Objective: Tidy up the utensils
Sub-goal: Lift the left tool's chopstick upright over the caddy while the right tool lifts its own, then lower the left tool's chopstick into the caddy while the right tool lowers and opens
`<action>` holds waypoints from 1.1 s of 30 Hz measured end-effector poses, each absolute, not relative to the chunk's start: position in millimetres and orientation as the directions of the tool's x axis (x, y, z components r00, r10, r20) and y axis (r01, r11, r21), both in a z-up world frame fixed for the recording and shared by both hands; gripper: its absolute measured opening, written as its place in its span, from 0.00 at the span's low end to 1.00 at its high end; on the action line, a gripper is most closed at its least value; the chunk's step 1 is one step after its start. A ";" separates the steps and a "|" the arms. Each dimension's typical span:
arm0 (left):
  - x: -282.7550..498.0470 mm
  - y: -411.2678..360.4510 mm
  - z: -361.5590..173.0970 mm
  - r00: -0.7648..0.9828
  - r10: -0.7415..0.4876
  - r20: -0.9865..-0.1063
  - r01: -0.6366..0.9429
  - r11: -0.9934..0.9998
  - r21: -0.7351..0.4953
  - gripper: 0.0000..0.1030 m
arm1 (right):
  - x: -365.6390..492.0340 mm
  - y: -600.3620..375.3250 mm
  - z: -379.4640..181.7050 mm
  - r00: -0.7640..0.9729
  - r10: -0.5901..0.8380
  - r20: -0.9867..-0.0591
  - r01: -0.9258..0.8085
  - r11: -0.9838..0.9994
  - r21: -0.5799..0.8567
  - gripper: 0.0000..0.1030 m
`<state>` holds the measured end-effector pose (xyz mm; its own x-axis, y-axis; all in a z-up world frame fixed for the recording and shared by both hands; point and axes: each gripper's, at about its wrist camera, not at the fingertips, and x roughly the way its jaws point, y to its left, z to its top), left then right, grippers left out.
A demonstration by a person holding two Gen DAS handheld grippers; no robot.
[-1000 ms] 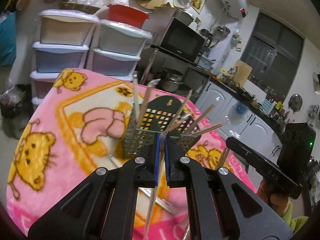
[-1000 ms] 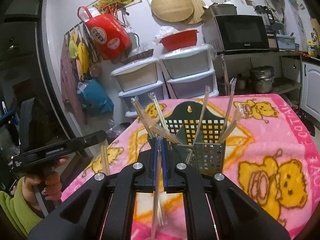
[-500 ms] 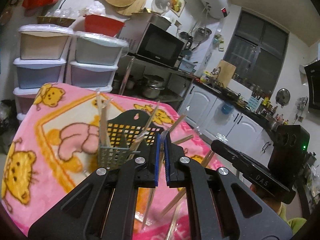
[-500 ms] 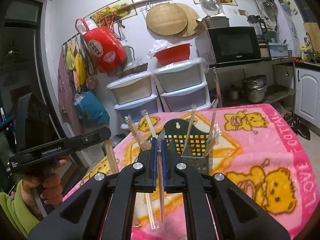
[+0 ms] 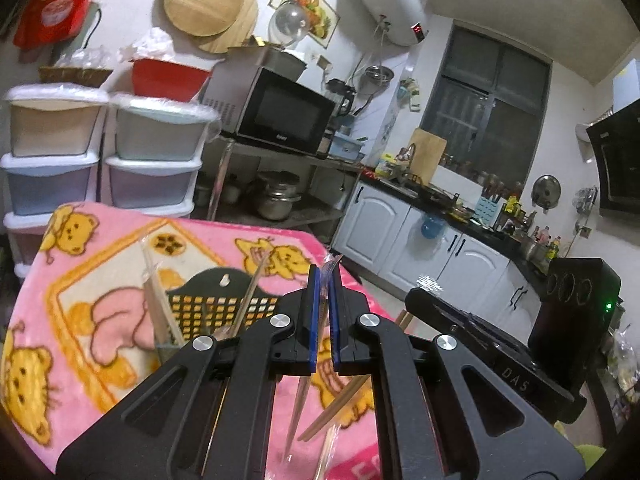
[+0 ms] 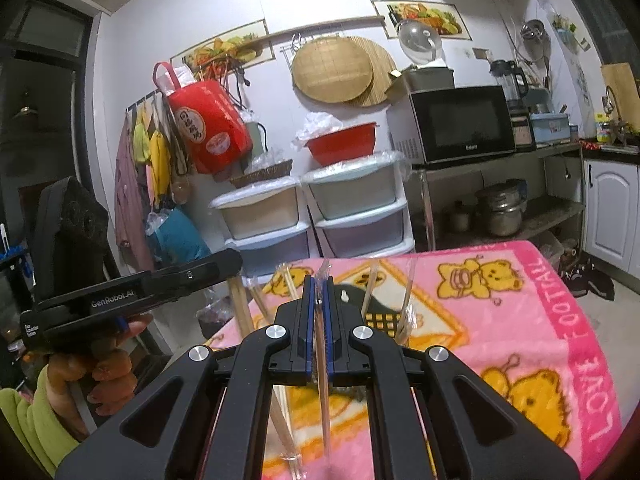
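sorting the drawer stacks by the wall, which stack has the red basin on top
The stack nearer the microwave: the red basin sits on its pale green top drawer; the other holds a wicker basket.

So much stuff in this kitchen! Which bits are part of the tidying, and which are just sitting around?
Part of the job:
- wrapped chopsticks, pinched in left gripper
- another wrapped pair in right gripper
- utensil basket

Just lying about:
- microwave
- storage drawers
- red basin
- pink blanket

Table covered by pink bear-print blanket [image 5: 100, 288]. Perforated utensil holder [image 5: 216, 300] stands on it, ahead-left of left gripper [image 5: 323, 276]. Loose wrapped chopsticks [image 5: 332, 412] lie beneath that gripper.
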<state>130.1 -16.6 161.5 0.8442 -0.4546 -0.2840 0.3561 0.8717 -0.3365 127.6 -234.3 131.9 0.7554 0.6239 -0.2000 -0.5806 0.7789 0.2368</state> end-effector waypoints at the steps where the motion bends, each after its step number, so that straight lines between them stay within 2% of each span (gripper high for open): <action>1: 131.4 -18.2 163.9 0.845 -0.456 -0.280 0.360 0.872 -0.332 0.02 | 127.7 -234.0 134.2 0.757 0.624 -0.196 -0.582 0.779 0.234 0.04; 11: 143.8 -26.4 186.9 0.859 -0.448 -0.246 0.373 0.879 -0.298 0.02 | 137.5 -232.6 157.9 0.765 0.625 -0.154 -0.591 0.777 0.219 0.04; 25: 168.0 -18.7 229.6 0.914 -0.372 -0.161 0.323 0.908 -0.266 0.02 | 169.8 -225.4 193.9 0.780 0.619 -0.096 -0.590 0.778 0.216 0.04; 33: 188.6 -26.6 237.5 0.938 -0.308 -0.157 0.274 0.939 -0.208 0.02 | 200.4 -219.8 199.3 0.796 0.596 -0.111 -0.565 0.796 0.218 0.04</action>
